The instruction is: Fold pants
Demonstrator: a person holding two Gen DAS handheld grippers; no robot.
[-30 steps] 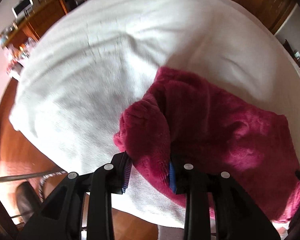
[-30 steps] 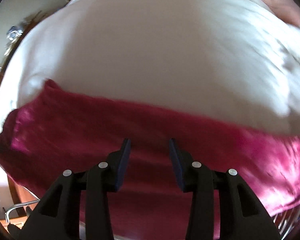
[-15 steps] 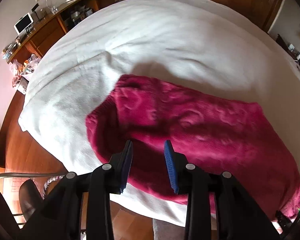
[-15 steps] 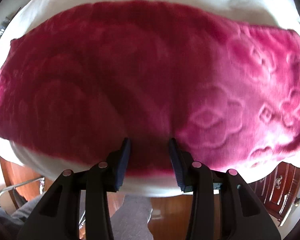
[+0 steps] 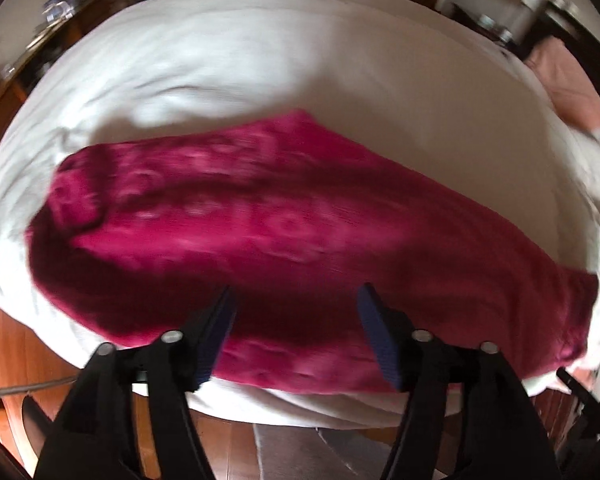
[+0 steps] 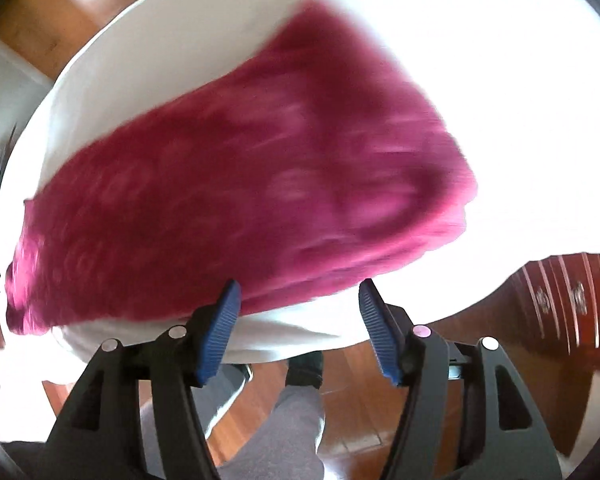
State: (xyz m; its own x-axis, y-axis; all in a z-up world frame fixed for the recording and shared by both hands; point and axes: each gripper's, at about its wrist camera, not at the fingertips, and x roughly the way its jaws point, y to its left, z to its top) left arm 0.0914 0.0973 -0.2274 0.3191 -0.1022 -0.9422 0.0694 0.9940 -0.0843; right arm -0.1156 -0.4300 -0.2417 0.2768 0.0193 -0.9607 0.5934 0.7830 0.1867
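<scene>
- Looking along the left gripper [image 5: 296,320], its jaws stand wide apart and hold nothing; the magenta embossed fleece pants [image 5: 284,232] lie flat on the white bedspread [image 5: 260,64], directly ahead and reaching both sides of the fingers.
- Looking along the right gripper [image 6: 300,312], it is likewise released and empty; 1 thick, layered pants end sits just ahead-right. Plush and floppy, probably light, it should pinch best at that edge.
</scene>
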